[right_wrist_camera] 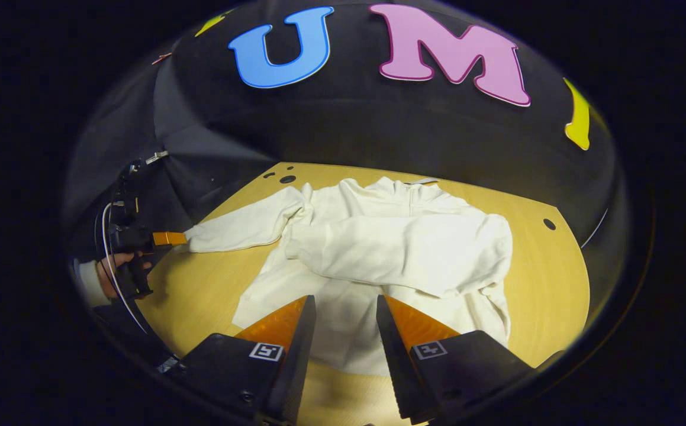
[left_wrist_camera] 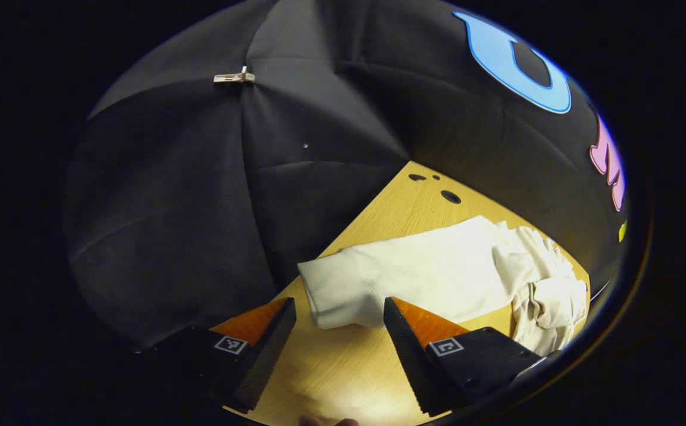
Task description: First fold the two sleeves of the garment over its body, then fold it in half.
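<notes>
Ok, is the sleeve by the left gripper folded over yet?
No. That sleeve lies stretched out on the table; the other sleeve is folded across the body.

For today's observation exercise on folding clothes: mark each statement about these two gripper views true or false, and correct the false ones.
1. The white long-sleeved garment lies on a light wooden table. True.
2. Both sleeves are folded over the body. False: one sleeve lies across the body; the other sleeve stretches out sideways.
3. The left gripper has its jaws apart, empty, just short of the outstretched sleeve's cuff. True.
4. The right gripper clamps the hem. False: its jaws are open, holding nothing.
</notes>
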Motion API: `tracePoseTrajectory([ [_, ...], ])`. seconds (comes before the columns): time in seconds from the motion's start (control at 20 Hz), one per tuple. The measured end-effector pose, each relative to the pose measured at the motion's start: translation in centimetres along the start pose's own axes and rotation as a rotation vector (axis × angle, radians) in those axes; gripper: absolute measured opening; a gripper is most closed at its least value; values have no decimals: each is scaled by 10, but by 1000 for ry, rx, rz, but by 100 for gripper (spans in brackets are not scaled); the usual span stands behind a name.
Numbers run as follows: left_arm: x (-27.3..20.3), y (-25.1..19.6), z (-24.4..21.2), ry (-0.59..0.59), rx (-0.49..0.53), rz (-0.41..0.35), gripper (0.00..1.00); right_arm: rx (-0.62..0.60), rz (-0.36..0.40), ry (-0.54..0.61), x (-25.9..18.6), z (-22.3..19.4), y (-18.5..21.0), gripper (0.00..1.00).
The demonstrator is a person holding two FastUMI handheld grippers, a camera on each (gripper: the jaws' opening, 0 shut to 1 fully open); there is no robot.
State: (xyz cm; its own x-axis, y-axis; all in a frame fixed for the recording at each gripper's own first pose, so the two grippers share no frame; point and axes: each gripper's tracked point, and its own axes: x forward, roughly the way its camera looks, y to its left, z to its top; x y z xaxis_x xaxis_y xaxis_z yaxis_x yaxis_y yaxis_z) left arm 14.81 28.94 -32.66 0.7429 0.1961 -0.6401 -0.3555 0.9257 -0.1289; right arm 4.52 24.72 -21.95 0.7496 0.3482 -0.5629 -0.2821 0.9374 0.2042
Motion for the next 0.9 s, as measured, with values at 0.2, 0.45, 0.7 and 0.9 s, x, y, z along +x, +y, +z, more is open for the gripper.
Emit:
tracePoseTrajectory([
  [0.2,15,-4,-2,23,31,19,95,1,-2,9,-4,-7,-3,64],
  [0.45,28,-4,-13,97,146,79,96,-3,13,6,-8,-10,-1,64],
  [0.7,34,-21,-11,107,180,20,31,24,8,4,-13,-17,-8,64],
  [0.9,25,-25,-9,108,131,-57,13,25,-15,-3,-22,-22,-25,64],
])
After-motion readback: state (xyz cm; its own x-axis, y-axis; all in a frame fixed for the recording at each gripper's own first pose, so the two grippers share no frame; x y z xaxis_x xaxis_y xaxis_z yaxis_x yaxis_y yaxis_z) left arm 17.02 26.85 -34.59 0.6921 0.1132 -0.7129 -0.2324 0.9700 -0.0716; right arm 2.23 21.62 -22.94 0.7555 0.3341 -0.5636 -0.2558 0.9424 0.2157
